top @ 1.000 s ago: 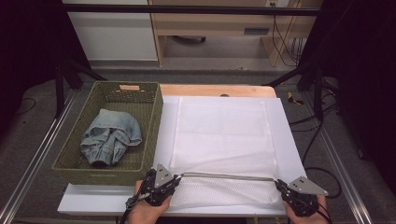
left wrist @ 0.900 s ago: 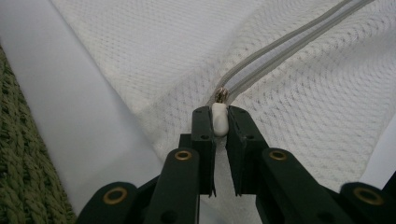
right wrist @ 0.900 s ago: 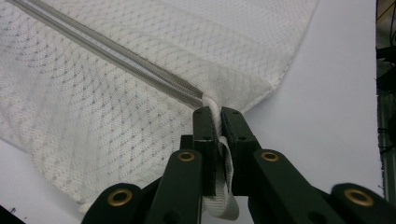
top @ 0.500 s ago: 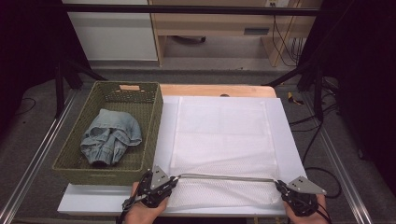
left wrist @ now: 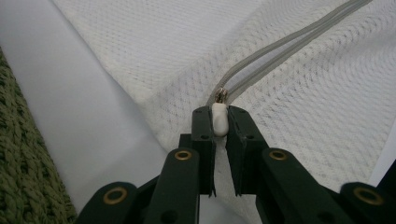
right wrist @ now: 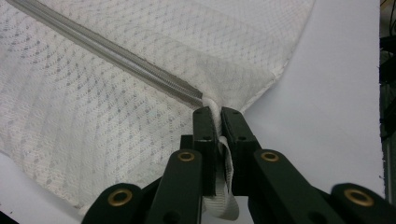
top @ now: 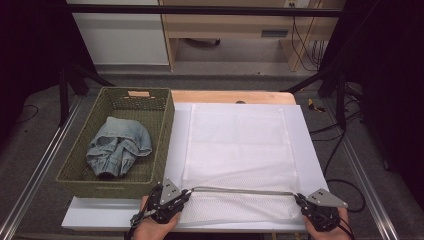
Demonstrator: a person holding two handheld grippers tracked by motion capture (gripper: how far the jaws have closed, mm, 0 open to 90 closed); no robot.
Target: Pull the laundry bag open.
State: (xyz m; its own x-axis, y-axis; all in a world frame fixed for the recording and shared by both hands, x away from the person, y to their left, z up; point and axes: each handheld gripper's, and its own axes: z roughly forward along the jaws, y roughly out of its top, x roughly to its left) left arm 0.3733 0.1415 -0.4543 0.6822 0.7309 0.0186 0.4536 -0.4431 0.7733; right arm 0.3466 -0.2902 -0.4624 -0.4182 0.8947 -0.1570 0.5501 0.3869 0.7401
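Observation:
A white mesh laundry bag [top: 239, 150] lies flat on the white table top, its grey zipper [top: 243, 190] running across near the front edge. My left gripper [top: 186, 192] holds the zipper's left end: in the left gripper view its jaws pinch the white zipper pull [left wrist: 219, 119], with the two grey zipper tracks [left wrist: 280, 49] parting beyond it. My right gripper [top: 299, 198] is shut on the bag's right end, where a white fabric tab [right wrist: 215, 122] is clamped between the jaws beside the zipper's end [right wrist: 187, 94].
A green woven basket [top: 159, 125] stands at the table's left with a crumpled denim garment [top: 118, 146] inside. The white board's [top: 310, 145] bare margin borders the bag on the right. A shelf unit and cables lie beyond the table's far edge.

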